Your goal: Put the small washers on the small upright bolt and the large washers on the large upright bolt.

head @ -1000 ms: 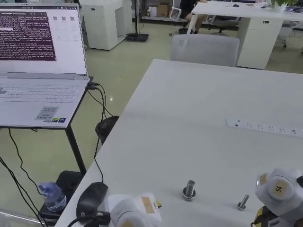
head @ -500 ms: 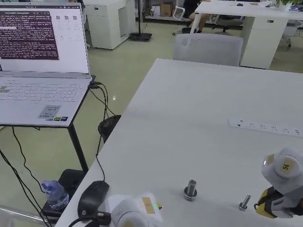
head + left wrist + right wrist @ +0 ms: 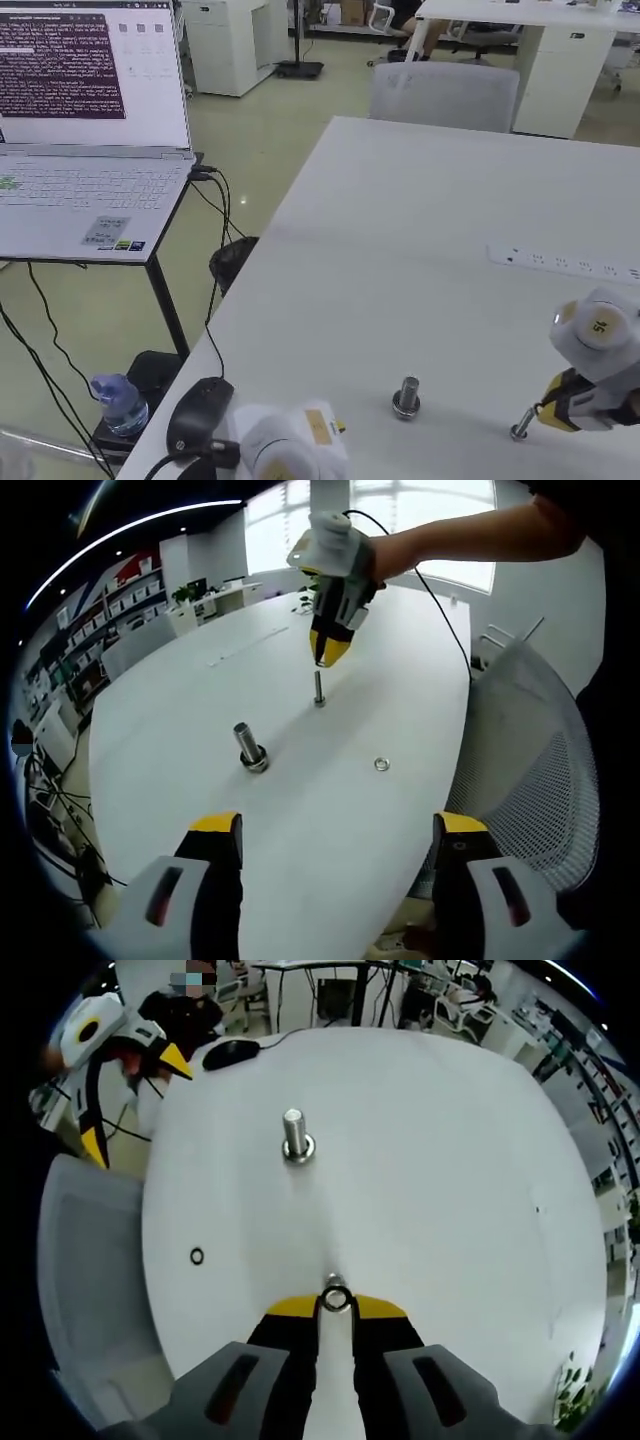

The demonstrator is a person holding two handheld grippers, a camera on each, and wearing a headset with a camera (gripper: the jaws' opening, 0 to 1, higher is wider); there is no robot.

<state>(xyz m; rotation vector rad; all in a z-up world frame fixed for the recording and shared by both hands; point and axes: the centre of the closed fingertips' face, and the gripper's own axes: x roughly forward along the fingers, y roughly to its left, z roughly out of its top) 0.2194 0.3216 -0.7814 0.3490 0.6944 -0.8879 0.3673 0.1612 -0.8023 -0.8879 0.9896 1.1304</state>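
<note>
Right tongs, clamped on a small washer, poised at the tip of the small upright bolt. Left tongs held apart over the bench edge. The large upright bolt stands near the small one, with a loose washer lying apart from both.

An open-plan office: white desks, a laptop, a mesh chair, a power strip.

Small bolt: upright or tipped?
Upright. In the left gripper view the small bolt stands head-down on the table, shaft vertical, just below the right tongs.
</note>
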